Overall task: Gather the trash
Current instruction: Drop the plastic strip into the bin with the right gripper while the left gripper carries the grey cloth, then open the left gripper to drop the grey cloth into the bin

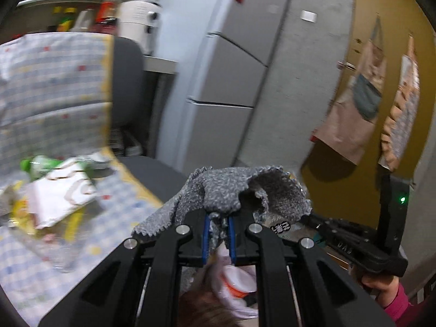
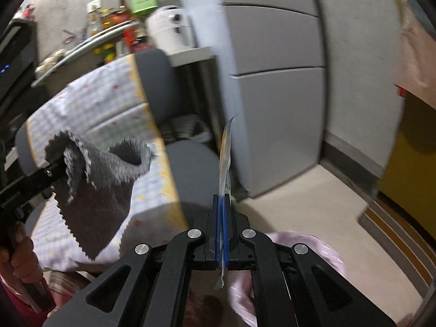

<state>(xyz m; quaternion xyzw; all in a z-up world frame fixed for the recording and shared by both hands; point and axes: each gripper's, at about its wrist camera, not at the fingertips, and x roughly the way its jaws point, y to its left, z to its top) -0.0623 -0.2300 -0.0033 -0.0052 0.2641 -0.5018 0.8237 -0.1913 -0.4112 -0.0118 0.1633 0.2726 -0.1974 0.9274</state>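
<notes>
My left gripper [image 1: 219, 222] is shut on a grey speckled cloth [image 1: 231, 190] with a zigzag edge, held in the air beside the sofa; the cloth also shows in the right wrist view [image 2: 100, 174]. My right gripper [image 2: 223, 204] is shut on a thin clear plastic wrapper [image 2: 225, 158] that stands up edge-on between the blue pads. The right gripper also shows at the right of the left wrist view [image 1: 354, 242]. A pile of trash [image 1: 58, 190], with a white wrapper and a green-capped bottle, lies on the checked sofa cover [image 1: 49, 87].
A pale pink plastic bag [image 2: 308, 248] hangs open below the grippers, with a white and orange wrapper [image 1: 237, 283] in it. A grey refrigerator [image 1: 231, 76] stands behind. A grey sofa [image 2: 188, 163], a shelf of bottles [image 2: 114, 27] and a yellow wall [image 1: 362, 177] surround.
</notes>
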